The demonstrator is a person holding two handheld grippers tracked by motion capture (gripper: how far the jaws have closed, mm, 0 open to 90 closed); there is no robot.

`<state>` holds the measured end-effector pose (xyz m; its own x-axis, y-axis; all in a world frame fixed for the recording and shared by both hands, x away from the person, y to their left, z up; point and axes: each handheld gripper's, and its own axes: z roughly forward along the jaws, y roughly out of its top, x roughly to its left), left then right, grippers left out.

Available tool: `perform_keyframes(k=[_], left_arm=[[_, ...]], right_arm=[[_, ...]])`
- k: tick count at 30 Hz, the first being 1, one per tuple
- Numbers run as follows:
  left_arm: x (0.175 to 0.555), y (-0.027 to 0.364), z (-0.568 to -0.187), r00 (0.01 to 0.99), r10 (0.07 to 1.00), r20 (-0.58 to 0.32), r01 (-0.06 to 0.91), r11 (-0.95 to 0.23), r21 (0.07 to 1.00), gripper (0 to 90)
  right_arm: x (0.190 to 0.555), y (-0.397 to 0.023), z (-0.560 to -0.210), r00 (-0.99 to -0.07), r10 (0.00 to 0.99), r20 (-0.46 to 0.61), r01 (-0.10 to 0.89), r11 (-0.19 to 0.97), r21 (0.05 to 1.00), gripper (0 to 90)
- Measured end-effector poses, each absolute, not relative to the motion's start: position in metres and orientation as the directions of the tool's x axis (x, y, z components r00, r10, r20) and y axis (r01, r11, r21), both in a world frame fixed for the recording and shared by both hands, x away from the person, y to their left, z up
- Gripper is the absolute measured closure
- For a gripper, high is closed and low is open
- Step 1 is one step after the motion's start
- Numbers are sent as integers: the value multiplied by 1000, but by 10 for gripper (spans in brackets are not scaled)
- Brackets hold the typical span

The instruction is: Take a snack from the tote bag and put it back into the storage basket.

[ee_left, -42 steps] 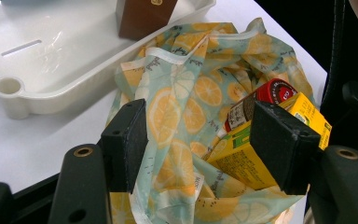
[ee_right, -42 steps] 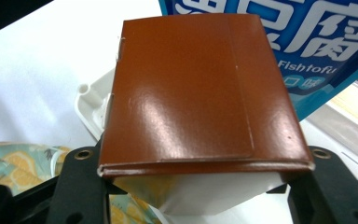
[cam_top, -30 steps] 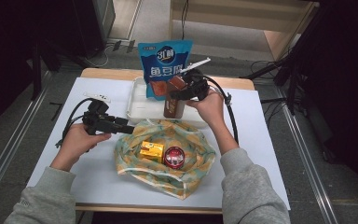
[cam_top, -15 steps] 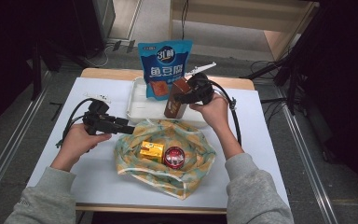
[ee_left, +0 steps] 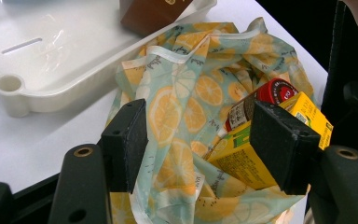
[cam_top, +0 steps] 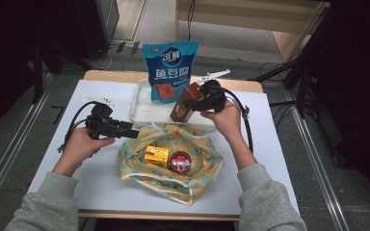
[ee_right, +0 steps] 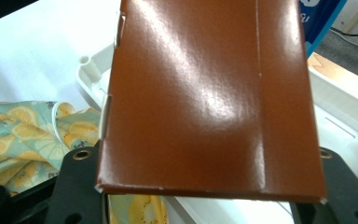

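Note:
My right gripper [cam_top: 189,102] is shut on a brown carton [cam_top: 182,102], held tilted over the near rim of the white tray [cam_top: 145,110]. In the right gripper view the brown carton [ee_right: 205,102] stands between the jaws. A lemon-print cloth bag [cam_top: 192,139] lies open on the table, with a yellow carton [cam_top: 156,155] and a red-lidded can [cam_top: 180,161] inside. My left gripper [cam_top: 134,134] is open at the bag's left rim. In the left gripper view the bag [ee_left: 186,93] and yellow carton [ee_left: 242,154] lie between and beyond its wide jaws [ee_left: 200,140].
A blue snack pouch [cam_top: 169,67] stands upright at the tray's far side. The white tray [ee_left: 51,60] has bare floor to the left of the carton. The white table top [cam_top: 96,178] runs around the bag, with dark floor and rails beyond the edges.
The right gripper has shifted slightly with the brown carton, which now leans more than a second ago. The left gripper has stayed where it was.

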<state>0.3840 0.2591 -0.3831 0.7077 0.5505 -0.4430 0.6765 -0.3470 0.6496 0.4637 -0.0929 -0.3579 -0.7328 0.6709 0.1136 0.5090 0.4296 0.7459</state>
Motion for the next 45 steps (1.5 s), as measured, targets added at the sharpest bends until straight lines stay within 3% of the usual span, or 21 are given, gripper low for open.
perform_keyframes(k=[45], left_arm=[[384, 258, -384, 706, 552, -445, 680, -352, 643, 370]], right_arm=[[443, -141, -376, -748, 648, 145, 515, 429, 742, 407]])
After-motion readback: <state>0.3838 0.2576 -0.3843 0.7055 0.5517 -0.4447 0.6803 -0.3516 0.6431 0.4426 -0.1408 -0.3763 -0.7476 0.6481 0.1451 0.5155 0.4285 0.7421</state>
